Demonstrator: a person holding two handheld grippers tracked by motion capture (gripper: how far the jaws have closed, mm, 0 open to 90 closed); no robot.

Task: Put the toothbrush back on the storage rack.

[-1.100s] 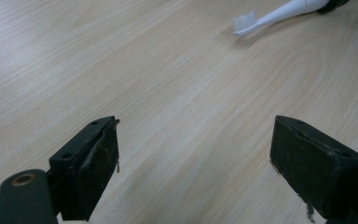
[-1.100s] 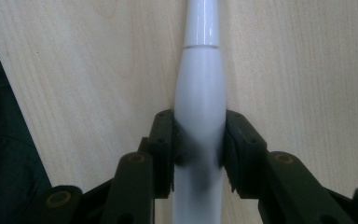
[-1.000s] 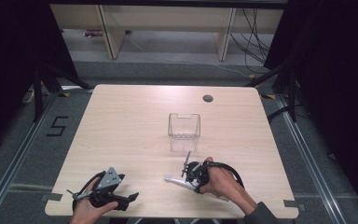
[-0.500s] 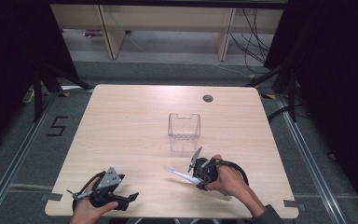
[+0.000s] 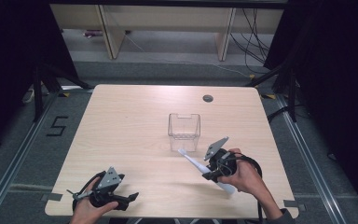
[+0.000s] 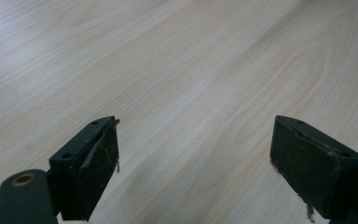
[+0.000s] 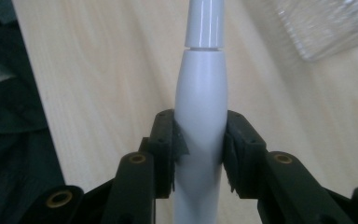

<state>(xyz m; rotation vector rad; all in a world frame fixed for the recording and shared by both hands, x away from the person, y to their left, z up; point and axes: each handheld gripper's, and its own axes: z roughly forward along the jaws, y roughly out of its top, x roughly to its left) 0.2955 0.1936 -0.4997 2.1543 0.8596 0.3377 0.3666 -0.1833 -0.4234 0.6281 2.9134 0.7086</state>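
A white toothbrush-like handle (image 5: 192, 160) is clamped in my right gripper (image 5: 211, 171), lifted off the table at the front right; its thin end points at the clear plastic box (image 5: 184, 132) at mid-table. In the right gripper view both pads (image 7: 168, 140) press on the thick white body (image 7: 200, 93), and a corner of the clear box (image 7: 326, 23) shows at the top right. My left gripper (image 5: 128, 200) rests near the front left edge in a hand. Its jaws stand wide apart over bare wood (image 6: 196, 158), with nothing between them.
The light wooden table (image 5: 130, 121) has a round cable hole (image 5: 208, 98) at the back right. Beyond the table's far edge stand low shelves with cables. A "5" mark (image 5: 56, 126) lies on the dark floor to the left.
My right gripper has risen and shifted right and toward the clear box, carrying the white handle with it. The left gripper has stayed put.
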